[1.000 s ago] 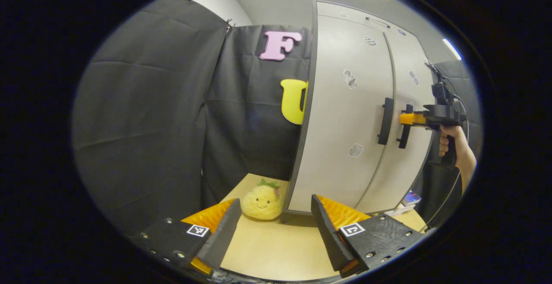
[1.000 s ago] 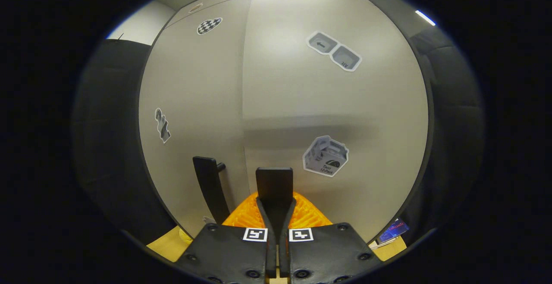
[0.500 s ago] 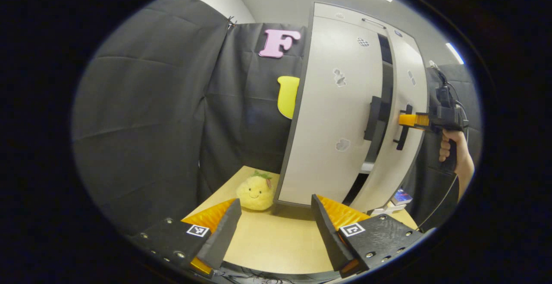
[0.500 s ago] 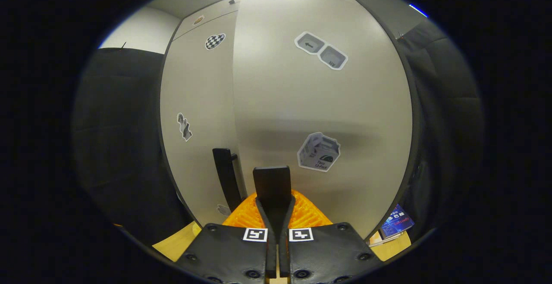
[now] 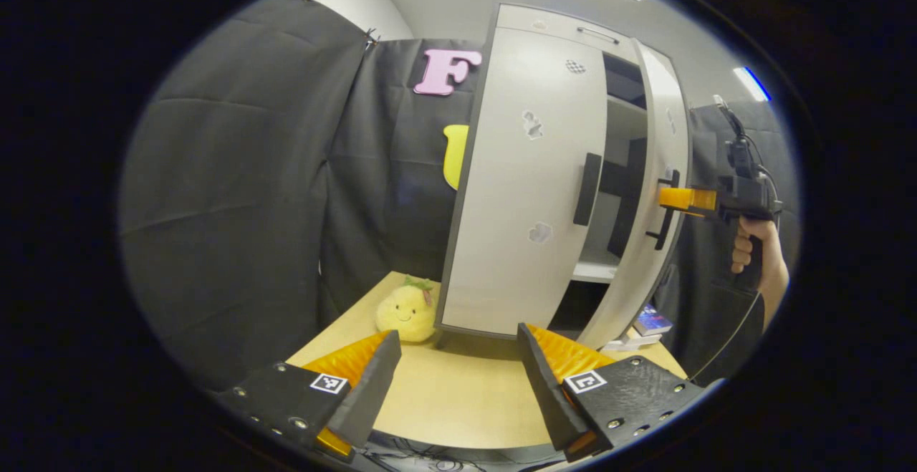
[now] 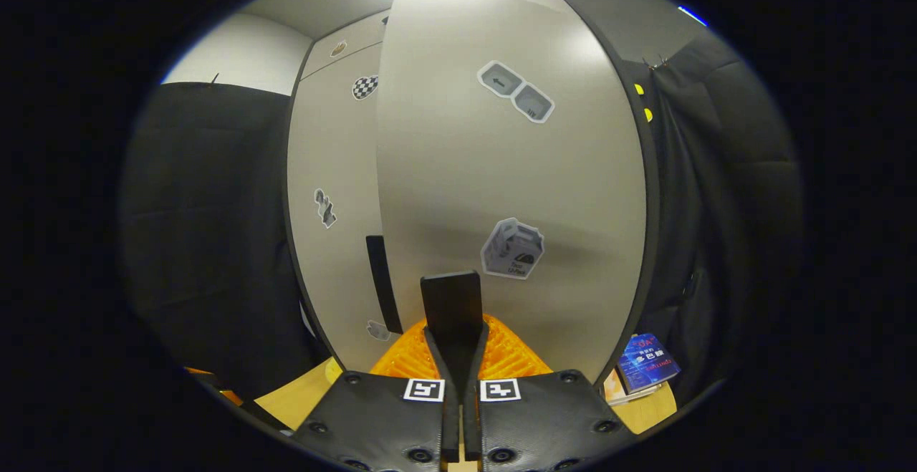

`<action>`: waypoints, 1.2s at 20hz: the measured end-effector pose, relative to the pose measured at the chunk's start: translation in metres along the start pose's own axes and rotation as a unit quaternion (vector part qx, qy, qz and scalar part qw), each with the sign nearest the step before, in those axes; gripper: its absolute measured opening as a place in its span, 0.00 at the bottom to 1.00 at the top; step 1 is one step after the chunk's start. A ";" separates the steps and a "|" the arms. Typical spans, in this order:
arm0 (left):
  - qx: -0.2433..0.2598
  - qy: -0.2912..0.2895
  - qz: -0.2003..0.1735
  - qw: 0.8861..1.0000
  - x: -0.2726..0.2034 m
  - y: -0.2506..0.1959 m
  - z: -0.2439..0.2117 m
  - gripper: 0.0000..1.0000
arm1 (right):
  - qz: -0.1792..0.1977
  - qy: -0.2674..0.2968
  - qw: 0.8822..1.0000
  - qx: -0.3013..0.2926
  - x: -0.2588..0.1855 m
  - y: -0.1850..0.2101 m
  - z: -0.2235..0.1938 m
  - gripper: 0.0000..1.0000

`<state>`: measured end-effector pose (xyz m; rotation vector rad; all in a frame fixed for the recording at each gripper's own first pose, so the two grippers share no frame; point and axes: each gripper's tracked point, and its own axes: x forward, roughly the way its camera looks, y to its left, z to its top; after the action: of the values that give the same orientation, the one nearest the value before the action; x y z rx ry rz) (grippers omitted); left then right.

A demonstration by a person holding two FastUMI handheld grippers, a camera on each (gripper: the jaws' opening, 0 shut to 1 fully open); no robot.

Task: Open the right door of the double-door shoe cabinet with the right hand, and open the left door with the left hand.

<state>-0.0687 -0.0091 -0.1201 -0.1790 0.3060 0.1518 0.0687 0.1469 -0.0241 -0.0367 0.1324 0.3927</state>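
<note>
Left gripper view: plush toy beside left door.

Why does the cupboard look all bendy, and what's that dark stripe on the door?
Left gripper view: the fisheye lens bows the shoe cabinet, though its edges are really straight. Right gripper view: the right door bulges the same way, ceiling light glares above it, and the soft dark band across its middle is a shadow.
</note>
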 end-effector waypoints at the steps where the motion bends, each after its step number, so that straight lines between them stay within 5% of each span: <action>1: 0.003 0.000 -0.003 1.000 -0.001 -0.006 0.000 0.92 | 0.001 -0.002 1.000 0.001 -0.006 -0.003 -0.001 0.04; 24: 0.021 0.000 -0.073 0.997 0.023 -0.054 -0.005 0.92 | -0.059 -0.030 0.997 0.038 -0.099 -0.083 -0.005 0.07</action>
<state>-0.0388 -0.0602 -0.1240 -0.1583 0.2952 0.0002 0.0094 0.0322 -0.0147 0.0423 0.0856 0.2707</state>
